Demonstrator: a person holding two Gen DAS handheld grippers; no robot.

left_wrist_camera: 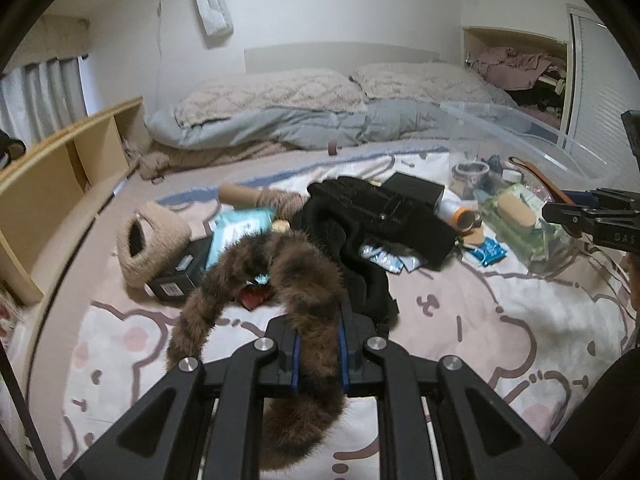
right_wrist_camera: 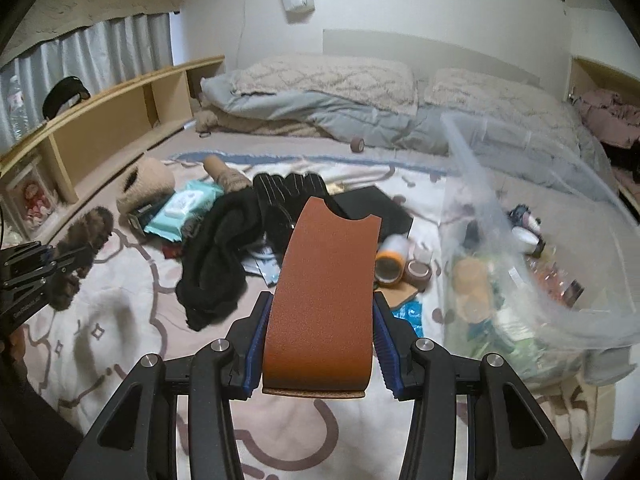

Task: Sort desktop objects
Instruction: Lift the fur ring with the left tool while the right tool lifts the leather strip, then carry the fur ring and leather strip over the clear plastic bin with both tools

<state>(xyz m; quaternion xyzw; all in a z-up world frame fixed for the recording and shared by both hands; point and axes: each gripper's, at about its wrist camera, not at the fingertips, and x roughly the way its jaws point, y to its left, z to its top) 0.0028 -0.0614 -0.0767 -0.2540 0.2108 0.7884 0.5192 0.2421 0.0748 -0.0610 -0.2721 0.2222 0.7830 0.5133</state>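
My left gripper (left_wrist_camera: pixel 320 322) is shut on a brown furry band (left_wrist_camera: pixel 256 256), which arcs up over the blanket and hangs down through the jaws. From the right wrist view that gripper (right_wrist_camera: pixel 60 264) shows at the left edge with the furry band (right_wrist_camera: pixel 90 228) in it. My right gripper (right_wrist_camera: pixel 320 304) is shut on a curved brown leather strap (right_wrist_camera: pixel 324 280), its pads pressing both edges. In the left wrist view the right gripper (left_wrist_camera: pixel 558 212) sits at the right edge, beside the clear plastic bin (left_wrist_camera: pixel 520 132). Both grippers hang above a cartoon-print blanket (right_wrist_camera: pixel 120 320).
A pile lies mid-blanket: black garment (right_wrist_camera: pixel 216 256), wet-wipes pack (right_wrist_camera: pixel 184 204), beige fuzzy bag (right_wrist_camera: pixel 148 184), black box (left_wrist_camera: pixel 180 276), orange-capped bottle (right_wrist_camera: pixel 392 256), tape roll (right_wrist_camera: pixel 418 270). The clear bin (right_wrist_camera: pixel 540 216) at right holds several small items. A wooden shelf (right_wrist_camera: pixel 120 120) runs along the left.
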